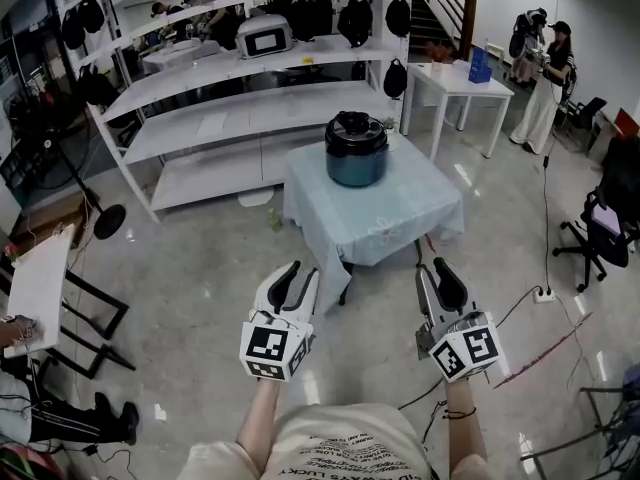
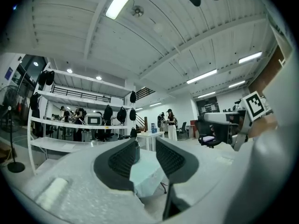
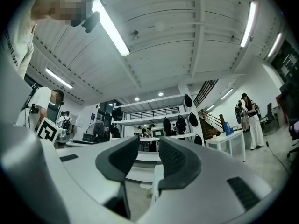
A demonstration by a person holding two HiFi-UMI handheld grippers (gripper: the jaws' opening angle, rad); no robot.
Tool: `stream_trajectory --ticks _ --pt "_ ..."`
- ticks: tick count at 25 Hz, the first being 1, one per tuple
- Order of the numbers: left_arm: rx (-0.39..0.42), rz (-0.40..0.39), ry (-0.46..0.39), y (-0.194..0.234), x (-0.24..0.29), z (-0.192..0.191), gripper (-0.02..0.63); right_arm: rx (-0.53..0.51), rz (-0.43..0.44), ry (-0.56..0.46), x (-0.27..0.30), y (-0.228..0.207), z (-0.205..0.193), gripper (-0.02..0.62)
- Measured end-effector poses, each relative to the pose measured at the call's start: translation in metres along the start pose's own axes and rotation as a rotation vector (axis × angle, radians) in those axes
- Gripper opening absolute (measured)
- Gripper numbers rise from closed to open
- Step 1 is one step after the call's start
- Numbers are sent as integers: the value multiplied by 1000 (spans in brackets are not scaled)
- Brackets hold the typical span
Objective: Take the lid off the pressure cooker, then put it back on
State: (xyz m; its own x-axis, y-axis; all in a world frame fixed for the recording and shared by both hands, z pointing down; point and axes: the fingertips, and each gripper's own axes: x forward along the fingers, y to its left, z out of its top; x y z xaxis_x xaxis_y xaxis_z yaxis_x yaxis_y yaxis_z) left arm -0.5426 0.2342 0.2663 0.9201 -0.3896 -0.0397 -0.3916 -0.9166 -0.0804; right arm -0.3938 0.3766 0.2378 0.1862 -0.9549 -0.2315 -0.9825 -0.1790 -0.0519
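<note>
The pressure cooker (image 1: 356, 160), dark teal with a black lid (image 1: 355, 128) on top, stands on a small table covered in a pale blue cloth (image 1: 400, 208). Both grippers are held well short of the table, near my body. My left gripper (image 1: 296, 271) has its jaws a little apart with nothing between them; in the left gripper view the left gripper (image 2: 146, 146) frames only the cloth (image 2: 147, 169). My right gripper (image 1: 436, 265) is likewise open and empty. In the right gripper view the right gripper (image 3: 149, 146) points slightly upward at the shelves.
A long white shelf rack (image 1: 230, 108) with hanging black bags runs behind the table. A white desk (image 1: 455, 80) and a standing person (image 1: 545, 68) are at the back right. An office chair (image 1: 600, 218), a power strip (image 1: 545, 295) and cables lie right. A fan stand (image 1: 105, 218) is left.
</note>
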Motion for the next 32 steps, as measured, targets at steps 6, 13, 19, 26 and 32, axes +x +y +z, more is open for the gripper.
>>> stream_trajectory --ticks 6,13,19,26,32 --pt "-23 -7 5 -4 12 -6 265 50 38 -5 9 -9 -8 277" --pt "17 12 7 3 24 -11 299 89 37 43 22 -19 -28 316" --pt "-7 7 35 7 42 -20 299 104 36 48 35 -32 -32 321" --pt "-6 -6 47 21 81 -32 299 119 17 40 66 -58 -43 321" --pt "-18 -10 49 41 133 -41 299 114 22 48 111 -86 -56 321"
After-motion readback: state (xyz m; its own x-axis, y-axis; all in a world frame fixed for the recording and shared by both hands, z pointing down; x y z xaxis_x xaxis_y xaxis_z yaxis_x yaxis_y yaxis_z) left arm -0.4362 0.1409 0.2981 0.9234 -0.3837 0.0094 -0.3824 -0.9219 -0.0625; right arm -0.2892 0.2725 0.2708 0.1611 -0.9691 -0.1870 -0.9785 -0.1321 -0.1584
